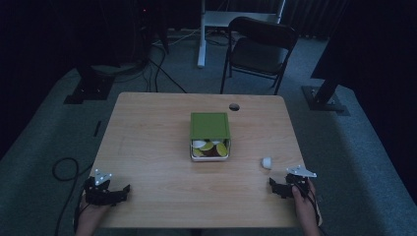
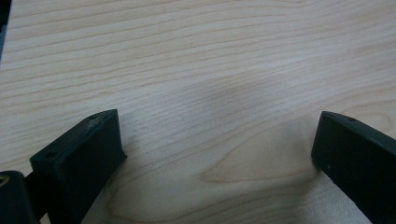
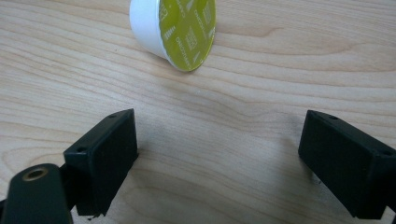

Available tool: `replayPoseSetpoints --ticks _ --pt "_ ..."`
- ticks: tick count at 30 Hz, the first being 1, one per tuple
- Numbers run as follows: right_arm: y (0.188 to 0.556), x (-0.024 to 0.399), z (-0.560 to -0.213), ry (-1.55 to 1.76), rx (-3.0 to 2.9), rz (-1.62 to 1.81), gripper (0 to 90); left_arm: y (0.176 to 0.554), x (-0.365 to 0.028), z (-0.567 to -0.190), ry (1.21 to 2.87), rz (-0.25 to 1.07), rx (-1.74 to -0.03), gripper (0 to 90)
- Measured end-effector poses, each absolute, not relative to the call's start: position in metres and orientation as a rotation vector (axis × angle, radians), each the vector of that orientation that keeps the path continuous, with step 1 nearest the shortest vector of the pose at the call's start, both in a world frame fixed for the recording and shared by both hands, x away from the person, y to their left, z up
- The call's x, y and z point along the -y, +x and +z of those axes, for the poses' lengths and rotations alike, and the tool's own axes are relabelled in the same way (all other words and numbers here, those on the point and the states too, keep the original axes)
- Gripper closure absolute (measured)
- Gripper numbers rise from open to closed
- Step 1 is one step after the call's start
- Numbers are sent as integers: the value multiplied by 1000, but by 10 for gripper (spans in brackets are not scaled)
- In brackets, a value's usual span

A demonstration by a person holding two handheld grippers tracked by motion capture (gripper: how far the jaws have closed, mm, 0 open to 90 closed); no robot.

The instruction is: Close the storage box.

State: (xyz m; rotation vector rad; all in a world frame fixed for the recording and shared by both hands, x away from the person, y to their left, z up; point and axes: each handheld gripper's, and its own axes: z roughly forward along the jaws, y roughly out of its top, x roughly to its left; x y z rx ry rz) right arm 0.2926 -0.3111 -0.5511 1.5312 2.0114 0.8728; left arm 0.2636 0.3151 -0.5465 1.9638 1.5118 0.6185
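Note:
A green-lidded box sits mid-table, its lid slid back so several white and yellow-green capsules show at its near end. One loose white capsule lies on its side to the box's right; in the right gripper view this capsule shows its yellow-green foil top. My right gripper rests open near the front right corner, just short of the capsule, nothing between its jaws. My left gripper stands open at the front left over bare wood.
The wooden table has a cable hole near its far edge. Beyond it stand a dark folding chair and a white desk leg. Cables lie on the floor at the left.

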Motion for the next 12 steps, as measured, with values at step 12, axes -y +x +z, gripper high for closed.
replayPoseSetpoints --ticks 12 --pt "293 311 -551 1531 -2011 872 111 264 -314 -546 1953 626 -1533 19"
